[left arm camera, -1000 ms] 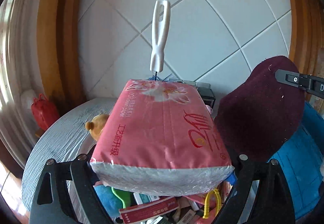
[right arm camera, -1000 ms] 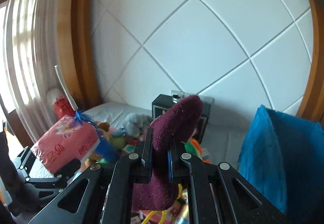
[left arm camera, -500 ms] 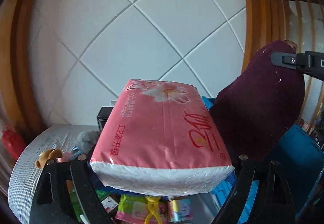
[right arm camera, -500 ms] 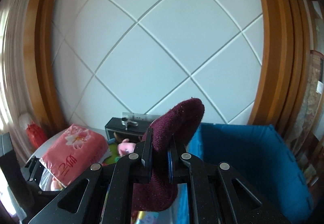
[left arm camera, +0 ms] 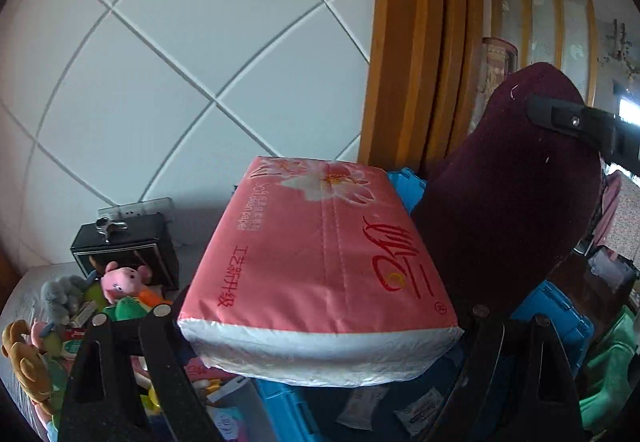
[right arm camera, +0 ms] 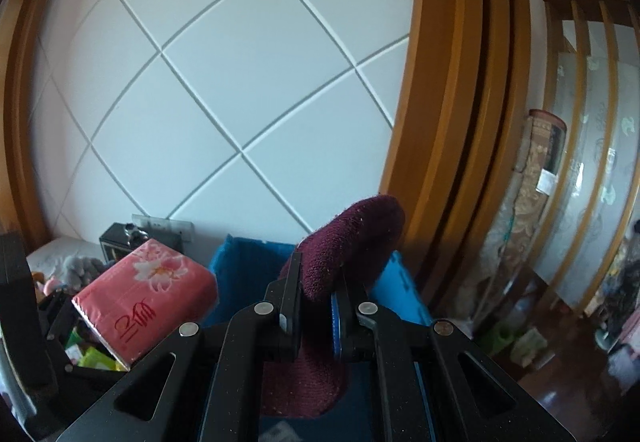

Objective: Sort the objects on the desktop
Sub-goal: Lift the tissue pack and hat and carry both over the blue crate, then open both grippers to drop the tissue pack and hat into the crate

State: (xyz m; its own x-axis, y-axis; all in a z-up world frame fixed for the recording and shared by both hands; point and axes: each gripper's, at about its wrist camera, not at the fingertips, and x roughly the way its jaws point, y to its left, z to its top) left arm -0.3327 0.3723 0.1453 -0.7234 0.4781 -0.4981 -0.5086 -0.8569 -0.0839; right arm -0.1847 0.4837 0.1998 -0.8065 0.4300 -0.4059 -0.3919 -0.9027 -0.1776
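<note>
My left gripper (left arm camera: 316, 312) is shut on a pink tissue pack (left arm camera: 320, 262) with a flower print, its jaws set wide around the pack's sides. The pack (right arm camera: 146, 294) also shows at the lower left of the right wrist view. My right gripper (right arm camera: 316, 306) is shut on a maroon sock (right arm camera: 348, 254), whose toe stands up above the fingers and whose rest hangs below them. The same sock (left arm camera: 508, 210) fills the right of the left wrist view. Both held things hang over a blue bin (right arm camera: 244, 266).
A black box (left arm camera: 128, 254) stands at the back of the grey table (left arm camera: 28, 282), with plush toys (left arm camera: 120, 280) and small packets heaped in front. Small packets (left arm camera: 364, 406) lie in the blue bin (left arm camera: 556, 314). A wooden frame (right arm camera: 452, 122) and a dark wood floor (right arm camera: 552, 354) lie to the right.
Both grippers swung right and rose with the tissue pack and sock held. The view passed from the cluttered table to the blue bin and wooden frame.
</note>
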